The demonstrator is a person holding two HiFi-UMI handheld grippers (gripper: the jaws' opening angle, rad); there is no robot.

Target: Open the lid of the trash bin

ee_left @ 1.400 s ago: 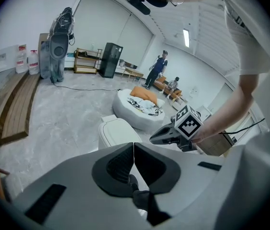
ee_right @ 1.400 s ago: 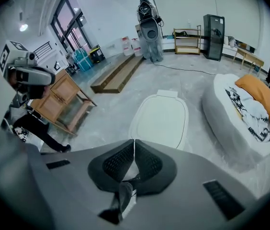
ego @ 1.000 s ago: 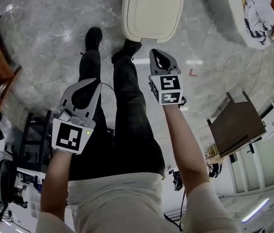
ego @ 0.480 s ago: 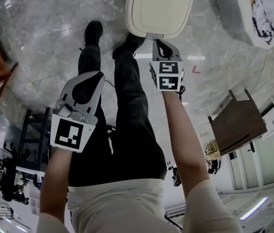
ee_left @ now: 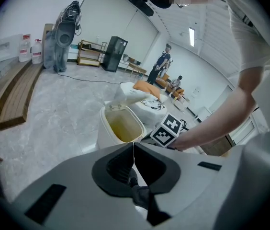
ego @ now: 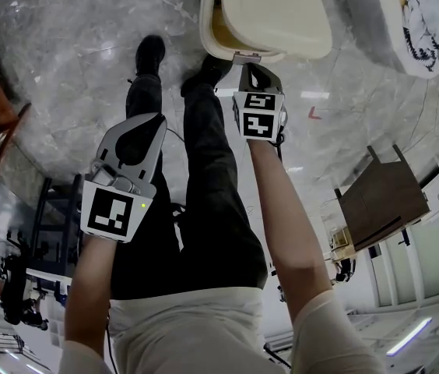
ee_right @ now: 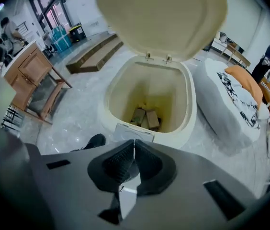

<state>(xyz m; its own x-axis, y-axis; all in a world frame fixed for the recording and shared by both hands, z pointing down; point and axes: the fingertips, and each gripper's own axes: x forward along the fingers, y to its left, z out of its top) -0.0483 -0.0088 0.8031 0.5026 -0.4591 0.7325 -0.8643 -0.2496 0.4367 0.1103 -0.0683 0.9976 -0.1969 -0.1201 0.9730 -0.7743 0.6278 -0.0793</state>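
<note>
- The trash bin (ego: 208,23) stands at the top edge on grey marble floor (ego: 71,29). Its cream lid (ego: 278,10) is raised, baring a strip of yellowish inside at the left.
- The right gripper (ego: 249,66) reaches forward, its tip just beside the bin's front tab (ego: 247,55).
- The left gripper (ego: 159,120) hangs nearer the person, over dark-trousered legs (ego: 212,178), well apart from the bin.
- A white patterned cushion (ego: 410,14) lies at upper right, and a brown wooden stool (ego: 379,201) stands below it.
</note>
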